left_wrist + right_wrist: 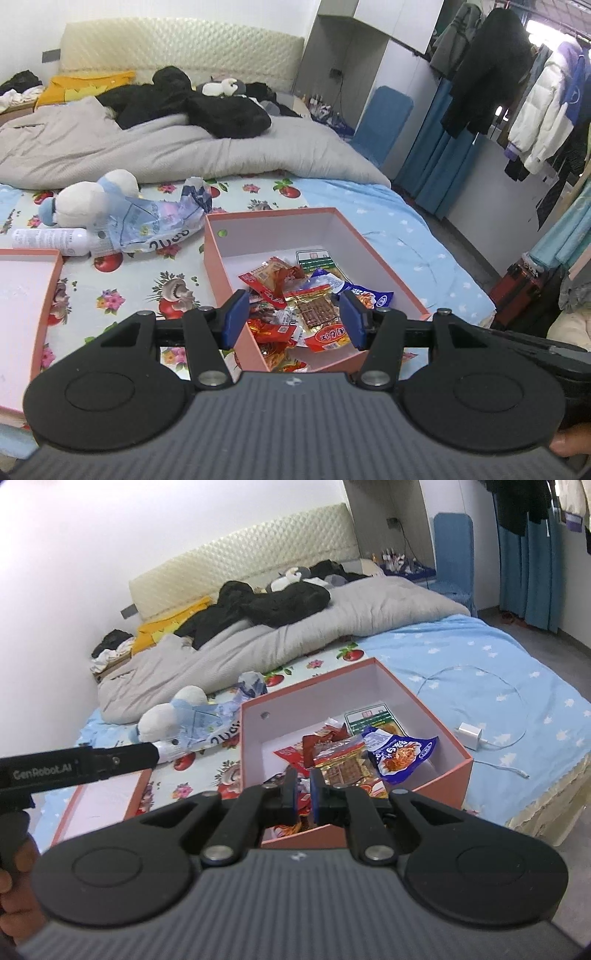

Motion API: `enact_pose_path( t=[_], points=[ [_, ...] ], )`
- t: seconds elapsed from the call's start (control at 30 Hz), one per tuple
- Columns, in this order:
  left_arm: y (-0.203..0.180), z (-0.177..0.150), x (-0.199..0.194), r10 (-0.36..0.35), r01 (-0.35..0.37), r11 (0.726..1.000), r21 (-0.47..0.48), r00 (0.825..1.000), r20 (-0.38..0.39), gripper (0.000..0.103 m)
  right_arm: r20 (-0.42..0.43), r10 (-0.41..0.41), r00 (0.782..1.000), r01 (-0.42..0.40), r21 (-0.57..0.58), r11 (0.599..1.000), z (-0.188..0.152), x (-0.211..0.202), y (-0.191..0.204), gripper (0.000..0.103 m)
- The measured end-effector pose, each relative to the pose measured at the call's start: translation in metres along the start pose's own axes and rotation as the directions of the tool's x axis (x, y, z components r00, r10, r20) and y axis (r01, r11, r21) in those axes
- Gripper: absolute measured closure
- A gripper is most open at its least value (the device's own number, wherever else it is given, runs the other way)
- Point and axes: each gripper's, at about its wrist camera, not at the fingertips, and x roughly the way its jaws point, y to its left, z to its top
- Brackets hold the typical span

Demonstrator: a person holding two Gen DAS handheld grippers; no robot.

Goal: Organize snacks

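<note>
- Snacks (295, 306) lie heaped in the near half of a pink box (218, 254) that sits open on the bed (122, 284), on a flowered sheet.
- Red packets, a brown wafer packet (317, 312) and a blue noodle packet (400, 753) show in the heap; a green-and-white packet (314, 258) lies flat behind them.
- Left gripper (293, 319) hovers over the box's near corner, its blue fingers (234, 317) spread wide with nothing between them.
- Right gripper (303, 794) hangs over the box's near wall, fingers (316, 794) drawn close with only a narrow gap; whether they pinch a packet, I cannot tell.
- Box lid (22, 295), also pink, lies open side up left of the box.
- Plush toy (88, 199), a crumpled plastic bag (159, 225) and a white bottle (48, 240) lie beyond the lid.
- White charger (469, 734) with its cable rests on the blue sheet right of the box.
- Grey duvet (184, 147) with black clothes on it is bunched near the headboard.
</note>
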Motion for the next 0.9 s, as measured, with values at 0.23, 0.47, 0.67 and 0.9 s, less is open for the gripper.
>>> enact_pose_path(
  t=[0.23,0.47,0.67,0.9],
  points=[
    [-0.001,-0.023,-0.034,0.001,-0.001,1.0,-0.007,1.0,0.022,0.043,0.026,0.007,1.0,-0.006,-0.015,1.0,-0.018,-0.027,0.005,0.092],
    [-0.011,-0.043,-0.053,0.027,-0.028,0.999,0.031,0.999,0.033,0.041,0.042,0.011,0.999,-0.011,-0.02,1.0,-0.031,-0.044,0.007,0.092],
    [-0.007,-0.055,-0.068,0.052,-0.053,0.998,0.032,0.998,0.048,0.026,0.069,-0.01,0.998,0.012,-0.036,0.999,-0.041,-0.053,0.006,0.029],
    [0.001,-0.07,-0.075,0.079,-0.081,0.996,0.024,0.995,0.055,0.007,0.1,-0.061,0.993,0.068,-0.06,0.996,-0.053,-0.059,0.002,0.015]
  ],
)
